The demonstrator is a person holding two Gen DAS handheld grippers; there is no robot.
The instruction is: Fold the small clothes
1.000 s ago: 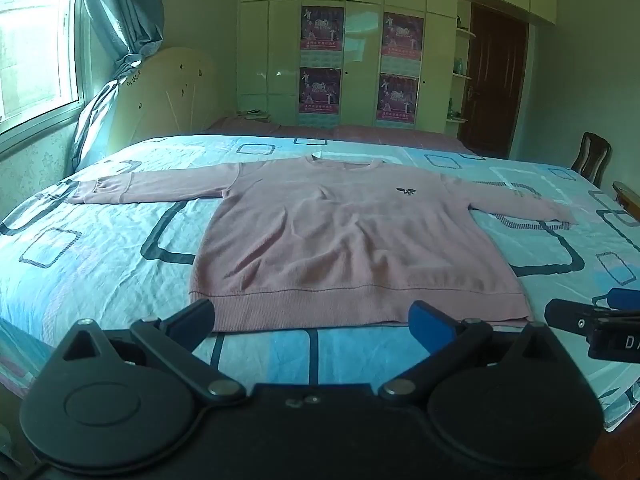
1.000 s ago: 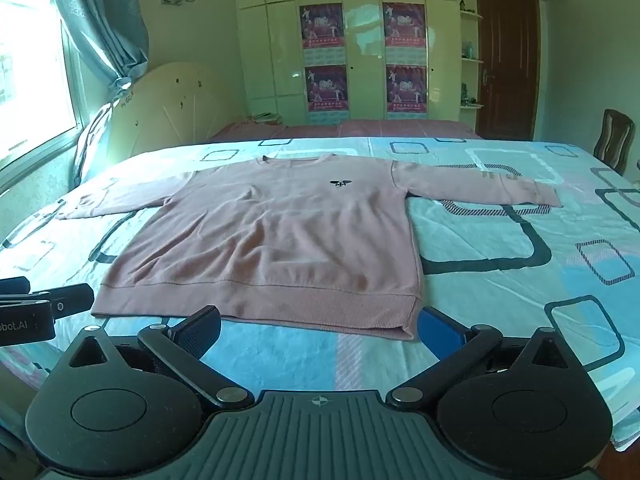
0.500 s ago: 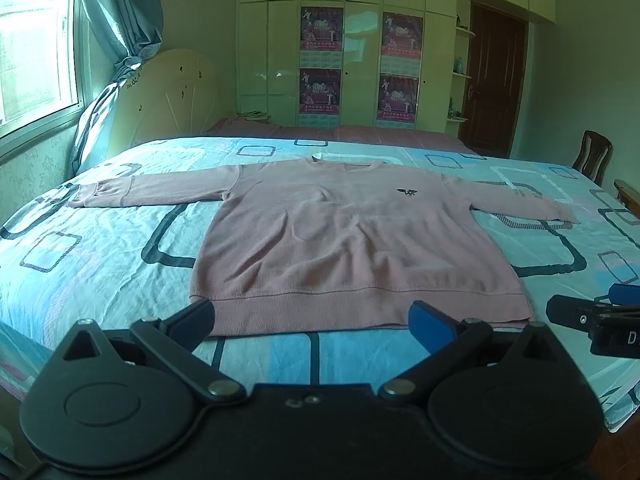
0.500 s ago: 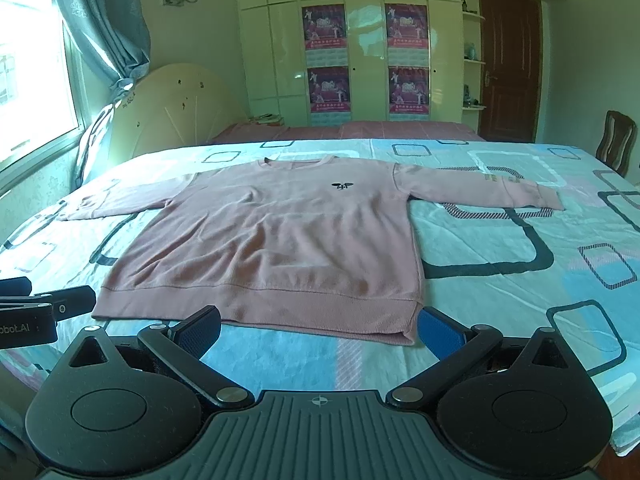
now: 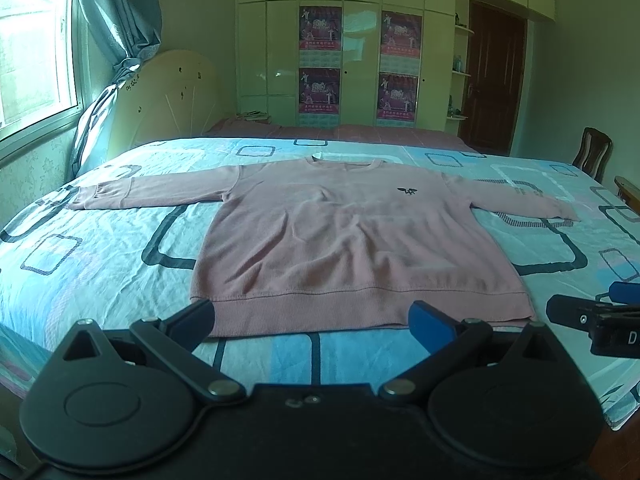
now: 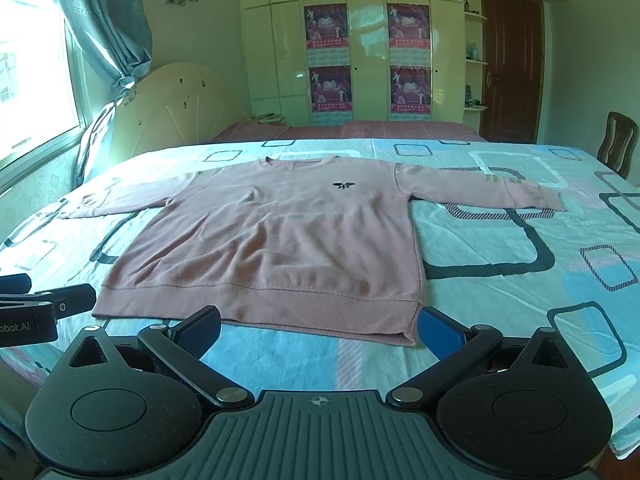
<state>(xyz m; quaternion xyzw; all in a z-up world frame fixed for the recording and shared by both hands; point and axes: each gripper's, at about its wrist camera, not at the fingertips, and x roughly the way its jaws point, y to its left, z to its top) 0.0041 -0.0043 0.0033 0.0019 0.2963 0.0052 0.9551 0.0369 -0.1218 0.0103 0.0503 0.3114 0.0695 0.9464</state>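
A pink long-sleeved sweater [image 5: 344, 240] lies flat and face up on the bed, sleeves spread left and right, hem toward me. It also shows in the right wrist view [image 6: 280, 240]. My left gripper [image 5: 314, 318] is open and empty, just short of the hem's middle. My right gripper [image 6: 318, 328] is open and empty, at the hem's right part, its right finger close to the hem's right corner [image 6: 408, 336]. Each gripper shows at the edge of the other's view: the right one [image 5: 592, 316] and the left one [image 6: 44, 308].
The bed [image 5: 100, 264] has a light blue sheet with dark rounded squares. A cream headboard [image 5: 172, 96] and a window with a curtain [image 5: 120, 12] are at the left. A wardrobe [image 5: 360, 60], a dark door [image 5: 492, 80] and a wooden chair [image 5: 596, 152] stand beyond.
Both grippers have crept slightly forward toward the sweater's hem. The sweater has not moved and both grippers stay open.
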